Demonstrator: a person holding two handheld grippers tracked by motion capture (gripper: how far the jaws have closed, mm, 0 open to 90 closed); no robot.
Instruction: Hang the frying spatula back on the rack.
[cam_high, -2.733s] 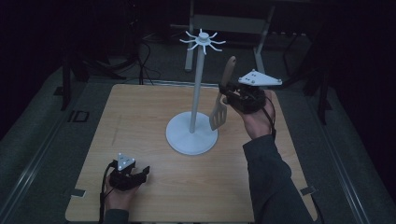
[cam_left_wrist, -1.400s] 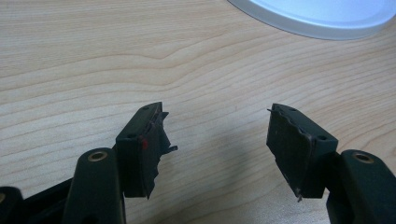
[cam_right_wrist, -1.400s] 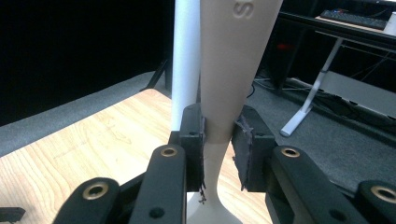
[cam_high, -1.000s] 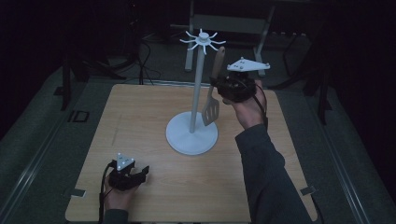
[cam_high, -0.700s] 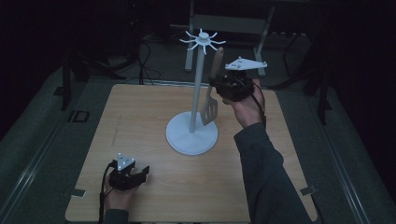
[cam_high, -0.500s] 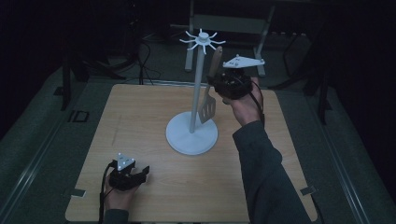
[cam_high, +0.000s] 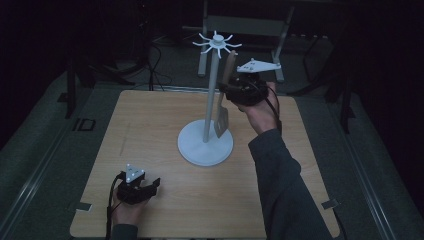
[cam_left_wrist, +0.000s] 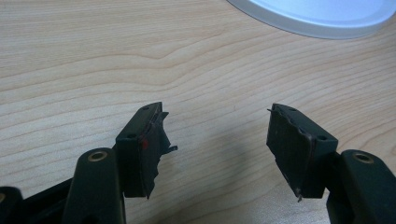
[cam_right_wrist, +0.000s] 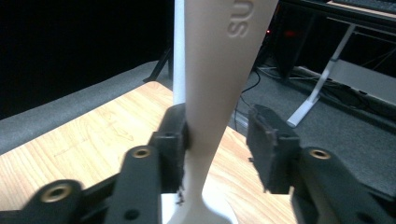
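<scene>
On one table (cam_high: 150, 125), one stand (cam_high: 206, 142), one spatula (cam_high: 221, 117) between spread right jaws; left jaws spread.

A grey metal frame (cam_high: 245, 25) and black cables (cam_high: 150, 65) occupy the dark floor beyond the wooden table (cam_high: 150, 125).

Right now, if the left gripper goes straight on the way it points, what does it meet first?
Probably the round white base of the stand, ahead of the open left gripper. Before it lies bare light wooden table, so the way looks free until there; the gripper's height is unclear.
</scene>
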